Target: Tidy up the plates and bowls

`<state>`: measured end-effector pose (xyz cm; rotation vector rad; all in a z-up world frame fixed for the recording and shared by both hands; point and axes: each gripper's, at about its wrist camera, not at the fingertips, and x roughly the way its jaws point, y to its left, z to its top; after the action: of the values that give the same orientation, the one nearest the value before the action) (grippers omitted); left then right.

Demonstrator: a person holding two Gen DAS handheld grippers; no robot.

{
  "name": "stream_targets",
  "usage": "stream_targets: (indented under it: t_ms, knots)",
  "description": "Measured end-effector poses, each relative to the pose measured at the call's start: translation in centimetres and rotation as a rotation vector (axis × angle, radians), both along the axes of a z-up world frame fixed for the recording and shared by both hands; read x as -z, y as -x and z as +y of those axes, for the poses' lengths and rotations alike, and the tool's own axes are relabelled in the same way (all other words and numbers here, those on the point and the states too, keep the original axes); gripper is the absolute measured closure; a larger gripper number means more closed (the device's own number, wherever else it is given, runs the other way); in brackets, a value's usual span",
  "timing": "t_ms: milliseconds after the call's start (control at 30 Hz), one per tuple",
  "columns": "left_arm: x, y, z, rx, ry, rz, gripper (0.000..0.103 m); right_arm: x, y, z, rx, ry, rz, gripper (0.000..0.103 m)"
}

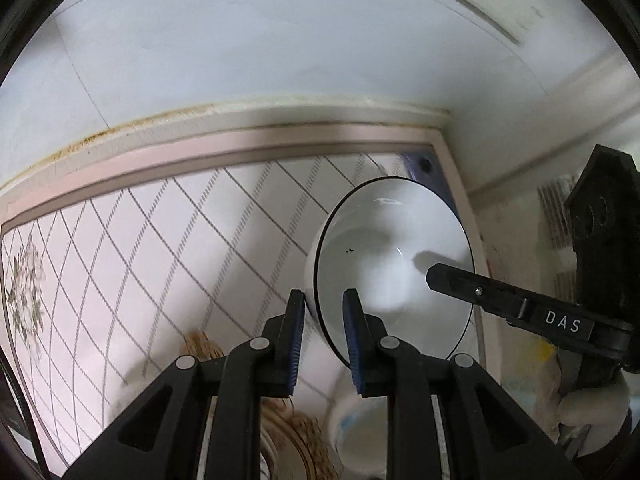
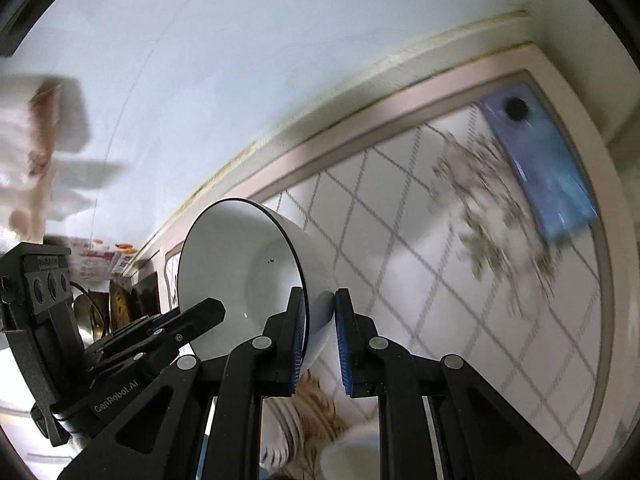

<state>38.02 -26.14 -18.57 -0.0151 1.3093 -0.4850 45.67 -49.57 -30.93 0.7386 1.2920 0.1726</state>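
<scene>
The left gripper (image 1: 323, 308) has its two blue-padded fingers (image 1: 295, 340) drawn close together, clamped on the near rim of a white bowl (image 1: 384, 256), one finger outside the wall and one inside. The right gripper (image 2: 320, 308) clamps the same bowl's rim the same way, jaws nearly closed. In the left wrist view, one black finger of the right gripper reaches into the bowl from the right.

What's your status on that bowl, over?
Both grippers clamped on white bowl rim: left gripper one side, right gripper opposite. Bowl lifted, tipped on edge above tablecloth. Other dishes below, blurred.
</scene>
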Motion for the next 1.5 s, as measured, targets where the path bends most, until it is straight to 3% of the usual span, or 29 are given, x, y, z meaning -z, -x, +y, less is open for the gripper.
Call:
stream_targets:
  t_ms: [233,600,1100,1500]
  knots:
    - [0.1,5.8,-0.4,0.047,0.002,0.001,0.086,-2.8,7.9,0.3,0.006,0.035,-0.01,0.086]
    - [3.9,11.1,-0.3,0.09,-0.05,0.057,0.086,-1.2,17.2,1.9,-0.015,0.046,0.032,0.086]
    - [7.8,12.0,-1.2,0.115,-0.131,0.095,0.086,3.7,19.3,2.3,-0.022,0.07,0.108,0.086]
    - [8.9,12.3,-2.1,0.139,-0.171,0.098,0.086,3.7,18.4,2.9,-0.062,0.147,0.12,0.084]
